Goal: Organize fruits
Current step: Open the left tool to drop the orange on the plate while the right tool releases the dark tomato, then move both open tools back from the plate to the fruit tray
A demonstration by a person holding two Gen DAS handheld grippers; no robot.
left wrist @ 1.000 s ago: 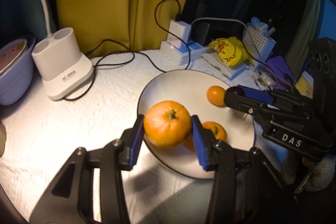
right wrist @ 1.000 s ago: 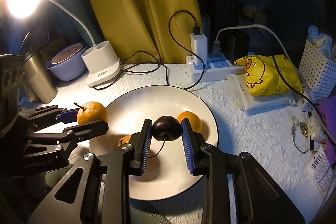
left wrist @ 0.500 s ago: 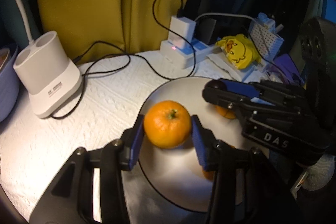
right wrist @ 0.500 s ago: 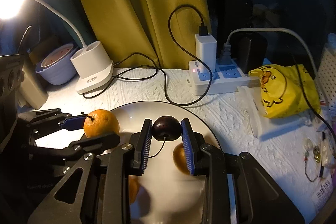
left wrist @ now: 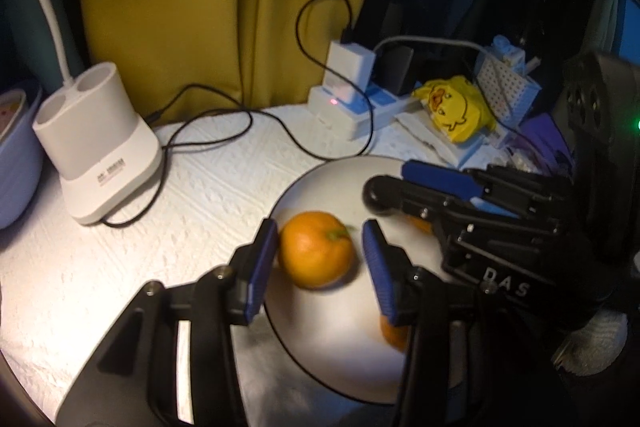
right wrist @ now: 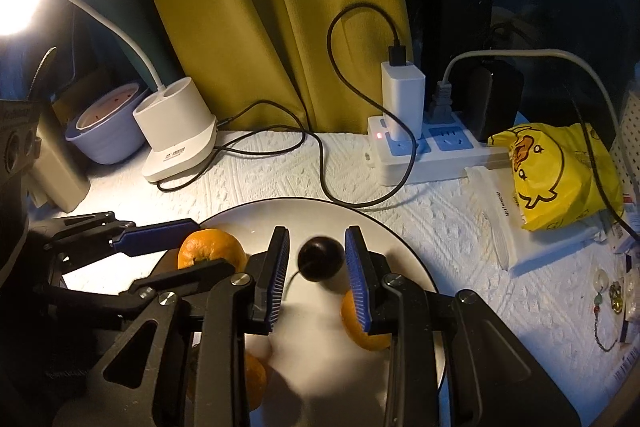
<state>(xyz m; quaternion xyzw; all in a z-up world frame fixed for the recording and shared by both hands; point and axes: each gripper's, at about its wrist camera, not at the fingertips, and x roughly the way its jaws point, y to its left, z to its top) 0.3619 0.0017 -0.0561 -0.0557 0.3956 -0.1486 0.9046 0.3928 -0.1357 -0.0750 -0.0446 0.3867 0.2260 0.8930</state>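
Note:
A white plate (left wrist: 320,339) (right wrist: 404,247) lies on the white cloth. My left gripper (left wrist: 320,259) is open; an orange (left wrist: 316,249) sits between its blue pads, with a gap on the right side, resting on the plate. It also shows in the right wrist view (right wrist: 212,253). My right gripper (right wrist: 318,263) is open; a dark plum (right wrist: 320,259) lies loose between its pads over the plate. Two more oranges (right wrist: 362,323) (right wrist: 254,379) lie on the plate, partly hidden by fingers.
A white lamp base (left wrist: 96,155) with a black cable stands at back left beside a lilac bowl (right wrist: 106,131). A power strip (right wrist: 424,151) with chargers, a yellow duck bag (right wrist: 556,171) and a white basket (left wrist: 508,83) stand behind and right.
Both grippers moved forward over the plate and opened. The orange and the plum, gripped before, now sit loose between the pads.

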